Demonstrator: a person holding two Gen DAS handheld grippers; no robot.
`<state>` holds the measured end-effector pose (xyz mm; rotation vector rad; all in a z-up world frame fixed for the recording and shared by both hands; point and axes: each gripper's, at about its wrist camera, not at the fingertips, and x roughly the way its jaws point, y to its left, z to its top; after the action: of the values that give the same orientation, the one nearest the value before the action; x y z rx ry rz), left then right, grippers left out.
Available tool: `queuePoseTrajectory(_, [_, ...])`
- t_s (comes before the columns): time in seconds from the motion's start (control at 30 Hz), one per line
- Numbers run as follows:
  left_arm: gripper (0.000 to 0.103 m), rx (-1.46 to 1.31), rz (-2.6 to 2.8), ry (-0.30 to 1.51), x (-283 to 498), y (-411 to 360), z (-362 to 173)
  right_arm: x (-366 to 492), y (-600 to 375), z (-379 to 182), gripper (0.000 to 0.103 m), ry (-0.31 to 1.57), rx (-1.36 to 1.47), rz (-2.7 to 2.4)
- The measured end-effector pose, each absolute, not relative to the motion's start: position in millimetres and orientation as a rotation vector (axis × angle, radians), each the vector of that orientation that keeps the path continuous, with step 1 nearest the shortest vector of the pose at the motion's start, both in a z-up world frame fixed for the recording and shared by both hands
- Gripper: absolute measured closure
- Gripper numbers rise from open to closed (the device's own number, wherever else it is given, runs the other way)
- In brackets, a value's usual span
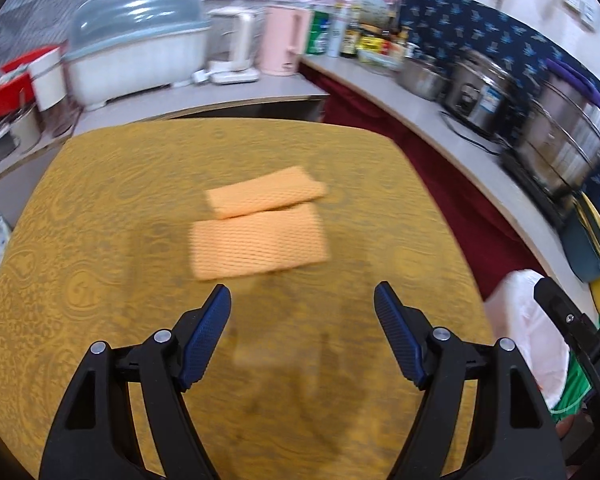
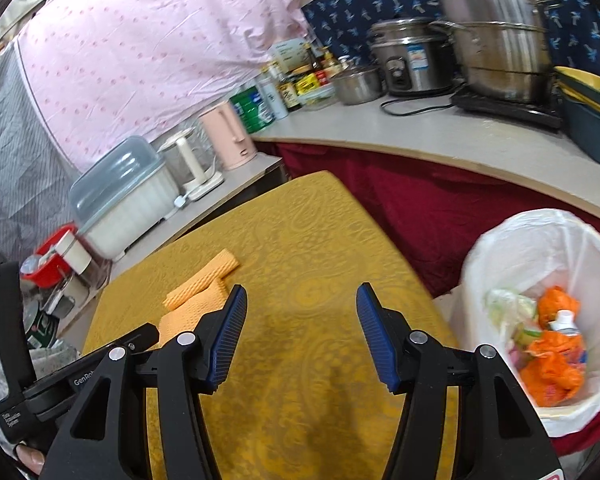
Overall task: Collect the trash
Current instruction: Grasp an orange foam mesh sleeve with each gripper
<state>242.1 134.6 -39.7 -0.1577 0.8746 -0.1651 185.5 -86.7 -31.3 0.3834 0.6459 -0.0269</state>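
Two orange mesh cloths lie on the yellow tablecloth (image 1: 100,208): a nearer one (image 1: 258,242) and a farther one (image 1: 266,191) that touches its far edge. They also show in the right wrist view (image 2: 202,280), partly hidden by the left finger. My left gripper (image 1: 302,300) is open and empty, just short of the nearer cloth. My right gripper (image 2: 302,304) is open and empty over the table, to the right of the cloths. A white-lined trash bin (image 2: 500,248) stands off the table's right side and holds orange bags and a bottle (image 2: 562,320).
A counter (image 1: 400,96) wraps the back and right, with a rice cooker (image 1: 480,96), steel pots (image 1: 568,136), bottles, a pink kettle (image 1: 284,40) and a lidded dish box (image 1: 136,52). A dark red curtain (image 2: 400,208) hangs below. The left gripper's body (image 2: 60,384) shows in the right wrist view.
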Motion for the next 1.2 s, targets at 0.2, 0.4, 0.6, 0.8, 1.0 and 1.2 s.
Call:
queuePoseTrajectory(0.2, [0.033, -0.186, -0.107, 0.902, 272.8, 180.4, -59.9, 236.4, -38.2, -52.0, 0.047, 0.705, 0.379, 0.041])
queuePoseTrajectory(0.4, [0.033, -0.243, -0.091, 0.944, 304.5, 205.5, -84.9, 293.5, -1.8, -79.4, 0.047, 0.772, 0.401, 0.088])
queuePoseTrajectory(0.6, [0.033, -0.273, -0.122, 0.969, 334.5, 205.3, -105.6, 347.4, 14.1, -104.7, 0.047, 0.819, 0.426, 0.113])
queuePoseTrajectory(0.8, [0.039, -0.285, -0.142, 0.983, 350.1, 205.4, -121.4, 380.1, 22.7, -127.6, 0.047, 0.866, 0.442, 0.126])
queuePoseTrajectory(1.0, [0.065, -0.249, -0.188, 0.971, 349.0, 199.1, -122.6, 393.0, 29.5, -141.0, 0.070, 0.887, 0.434, 0.144])
queuePoseTrajectory(1.2, [0.085, -0.211, -0.173, 0.957, 342.6, 193.7, -121.3, 384.1, 30.5, -139.9, 0.093, 0.874, 0.420, 0.164])
